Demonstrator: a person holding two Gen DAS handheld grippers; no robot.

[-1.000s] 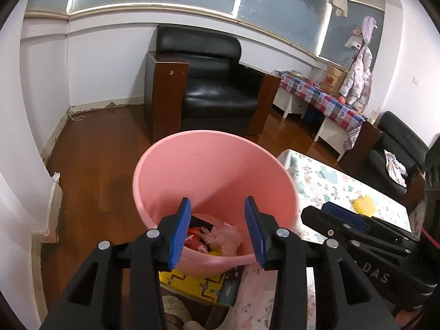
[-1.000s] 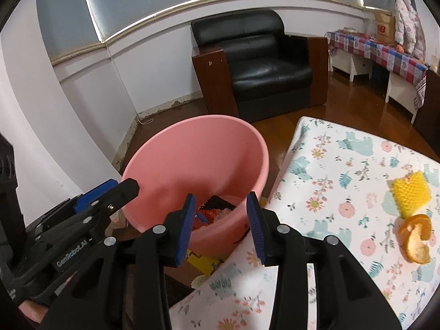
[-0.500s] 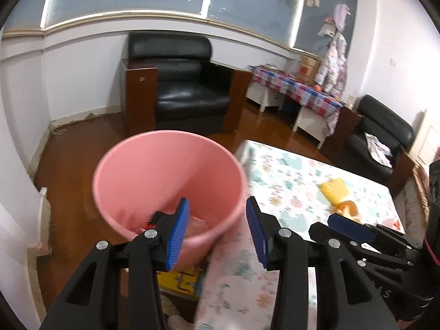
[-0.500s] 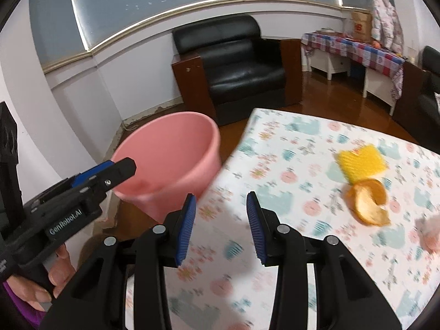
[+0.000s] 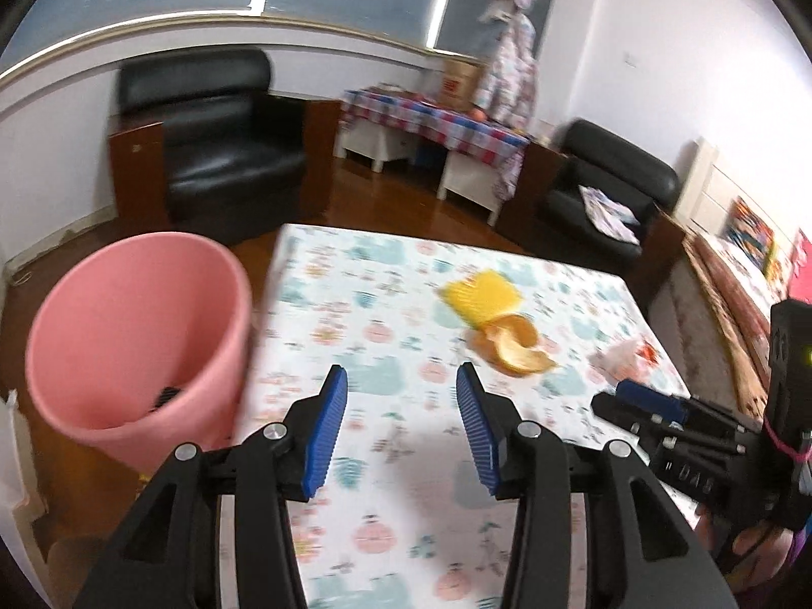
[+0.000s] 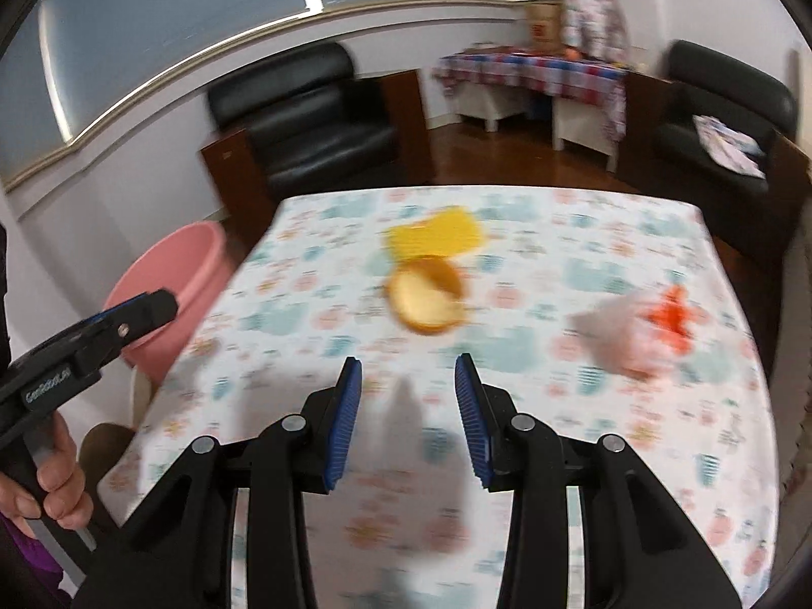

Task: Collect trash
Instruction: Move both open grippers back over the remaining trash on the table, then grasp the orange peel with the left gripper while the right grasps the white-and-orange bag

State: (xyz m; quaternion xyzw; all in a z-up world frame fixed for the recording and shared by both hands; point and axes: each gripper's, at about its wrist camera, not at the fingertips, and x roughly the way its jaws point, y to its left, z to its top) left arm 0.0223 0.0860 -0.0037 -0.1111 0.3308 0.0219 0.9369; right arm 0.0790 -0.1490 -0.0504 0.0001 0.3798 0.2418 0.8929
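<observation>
Trash on the floral table (image 6: 634, 482) is pretty blurry: an orange peel (image 6: 429, 299) touching a yellow foam piece (image 6: 436, 236), and a pale wrapper with red bits (image 6: 639, 335) off to the right. The pink bucket (image 5: 137, 335) sits beside the table's left edge. Both the left gripper (image 5: 401, 421) and right gripper (image 6: 408, 416) hover over the cloth, jaws apart and empty; the left's have just been opening.

Even, fairly bright indoor light in both wrist views. Heavy motion blur: the flower-printed tablecloth (image 6: 507, 406), orange fruit peel (image 6: 429, 299) and crumpled pink-and-red wrapper (image 6: 644, 330) smear sideways; the round pink plastic bin (image 5: 137, 335) is soft-edged at 9 o'clock. Black gripper frames stay sharp. A soft shadow lies on the cloth between the right gripper's fingers. Fisheye bends window frames; corners are vignetted black.
</observation>
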